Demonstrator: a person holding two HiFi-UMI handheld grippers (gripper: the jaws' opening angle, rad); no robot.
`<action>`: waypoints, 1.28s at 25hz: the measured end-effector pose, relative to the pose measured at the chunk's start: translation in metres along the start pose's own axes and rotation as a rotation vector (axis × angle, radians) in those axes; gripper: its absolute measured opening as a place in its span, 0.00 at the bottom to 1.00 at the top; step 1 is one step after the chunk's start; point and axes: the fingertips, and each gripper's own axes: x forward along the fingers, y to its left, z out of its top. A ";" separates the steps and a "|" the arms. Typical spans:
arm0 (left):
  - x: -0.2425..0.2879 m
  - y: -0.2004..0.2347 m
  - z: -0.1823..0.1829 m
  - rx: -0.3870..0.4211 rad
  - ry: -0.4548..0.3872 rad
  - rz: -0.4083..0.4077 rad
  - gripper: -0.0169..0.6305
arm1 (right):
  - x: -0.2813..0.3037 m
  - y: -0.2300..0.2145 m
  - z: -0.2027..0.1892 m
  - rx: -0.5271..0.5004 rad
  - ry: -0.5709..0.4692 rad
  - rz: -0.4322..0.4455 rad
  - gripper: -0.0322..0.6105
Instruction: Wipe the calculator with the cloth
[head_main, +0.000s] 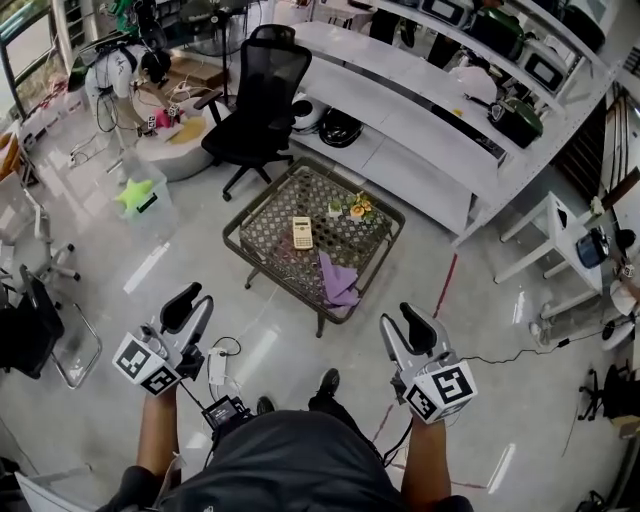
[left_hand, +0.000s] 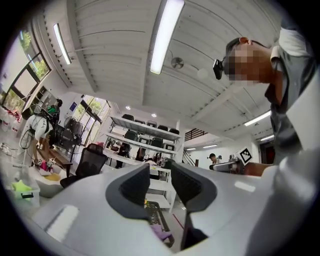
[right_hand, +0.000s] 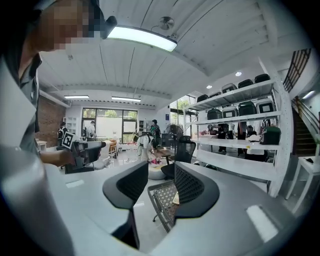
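A cream calculator lies on the low wire-mesh table, left of the middle. At the table's near right corner, a purple cloth lies crumpled, apart from the calculator. Both grippers hang close to the person's body, well short of the table. My left gripper is open and holds nothing; in its own view the jaws frame the table edge and the cloth. On the other side, my right gripper is open and empty too, with the table seen through the gap.
A black office chair stands behind the table. Long white shelves run along the back right. Small flower ornaments sit on the table. Cables and a small device lie on the floor by the person's feet.
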 end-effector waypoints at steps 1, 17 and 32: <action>0.003 0.001 0.000 0.003 0.001 0.013 0.25 | 0.006 -0.006 0.001 0.000 -0.006 0.012 0.27; 0.090 -0.005 -0.005 0.048 -0.014 0.179 0.25 | 0.078 -0.113 0.005 0.015 -0.025 0.194 0.27; 0.150 -0.010 -0.026 0.056 0.000 0.282 0.25 | 0.116 -0.182 -0.013 0.053 -0.021 0.294 0.27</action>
